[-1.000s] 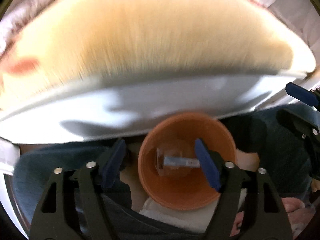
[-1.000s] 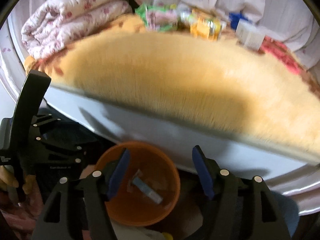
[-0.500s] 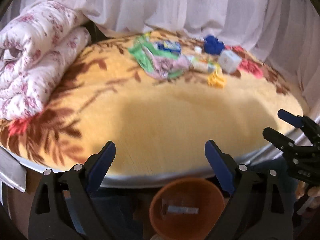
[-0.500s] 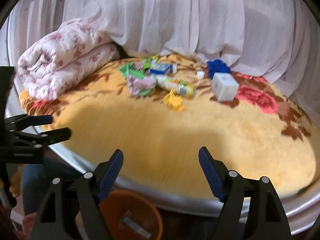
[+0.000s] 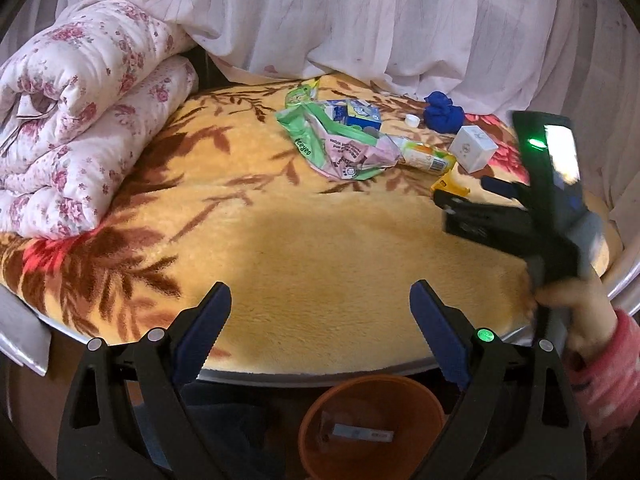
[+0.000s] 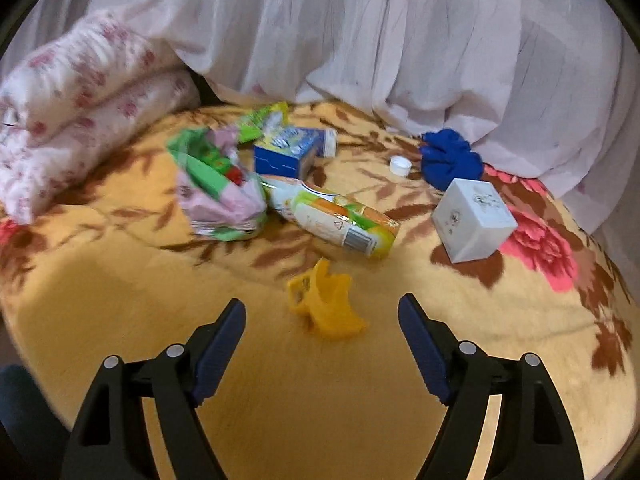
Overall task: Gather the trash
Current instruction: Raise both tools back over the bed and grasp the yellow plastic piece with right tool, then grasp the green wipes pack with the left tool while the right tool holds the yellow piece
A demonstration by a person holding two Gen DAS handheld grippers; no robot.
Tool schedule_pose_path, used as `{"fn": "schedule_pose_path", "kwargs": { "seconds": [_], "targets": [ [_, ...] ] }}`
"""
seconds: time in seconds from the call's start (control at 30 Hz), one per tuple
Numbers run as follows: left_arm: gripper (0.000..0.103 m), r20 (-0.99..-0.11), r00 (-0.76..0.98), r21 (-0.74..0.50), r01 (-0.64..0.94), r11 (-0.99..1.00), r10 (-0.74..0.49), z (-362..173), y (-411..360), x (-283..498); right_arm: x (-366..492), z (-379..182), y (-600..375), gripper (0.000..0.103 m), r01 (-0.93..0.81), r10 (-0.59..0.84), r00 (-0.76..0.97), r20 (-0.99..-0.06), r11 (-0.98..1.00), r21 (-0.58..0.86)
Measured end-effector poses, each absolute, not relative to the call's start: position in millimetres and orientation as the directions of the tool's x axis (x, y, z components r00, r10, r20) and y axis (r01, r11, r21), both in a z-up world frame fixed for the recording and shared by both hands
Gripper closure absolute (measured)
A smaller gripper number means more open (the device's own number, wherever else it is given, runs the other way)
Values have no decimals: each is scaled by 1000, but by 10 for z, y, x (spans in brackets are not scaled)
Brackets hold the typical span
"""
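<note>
A: Item 1, left tongs (image 5: 320,334)?
B: Spread wide, nothing btw the pads, over the near edge of the bed blanket (image 5: 320,248). Orange bin (image 5: 372,424) just below them, a small wrapper piece lying in its bottom.

A: Item 2, right tongs (image 6: 320,336)?
B: Spread, empty. Jaws have just been opening. Yellow scrap (image 6: 324,304) lies on the blanket just ahead, btw the two tips, not touched.

A: Rest of the trash?
B: All further back on the blanket, well apart from both tongs:
- green/pink wrapper (image 6: 218,196), crumpled
- blue carton (image 6: 288,152), behind the wrapper
- juice bottle (image 6: 332,220), on its side, touching the wrapper
- white cap (image 6: 400,166), loose
- blue cloth ball (image 6: 450,160), beside the cap
- white box (image 6: 472,220), right of the bottle

A: Other?
B: Rolled floral quilt (image 5: 76,128) far left, white curtain (image 5: 360,16) behind. In left view, right hand (image 5: 576,308) w/ pink sleeve grips its tool.
</note>
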State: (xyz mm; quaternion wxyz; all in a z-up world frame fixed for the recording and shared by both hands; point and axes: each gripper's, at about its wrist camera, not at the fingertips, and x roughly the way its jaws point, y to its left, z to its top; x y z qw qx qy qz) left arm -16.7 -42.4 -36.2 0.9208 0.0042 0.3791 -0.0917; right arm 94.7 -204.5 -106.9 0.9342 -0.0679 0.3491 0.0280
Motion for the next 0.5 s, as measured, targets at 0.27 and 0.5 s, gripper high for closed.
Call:
{"fn": "schedule_pose_path", "kwargs": {
  "seconds": [0.27,0.5],
  "targets": [
    [15,-708,687,-86,150,985,-167,-390,-333,-94,1291,-1238,-2075,66,-86,-19,665,-747,991,-102],
    [15,-723,664,-124,145,982,-190,-461,-317,23,1039,-1024,-2221,67,-65,16,727,-687,997,-46]
  ]
}}
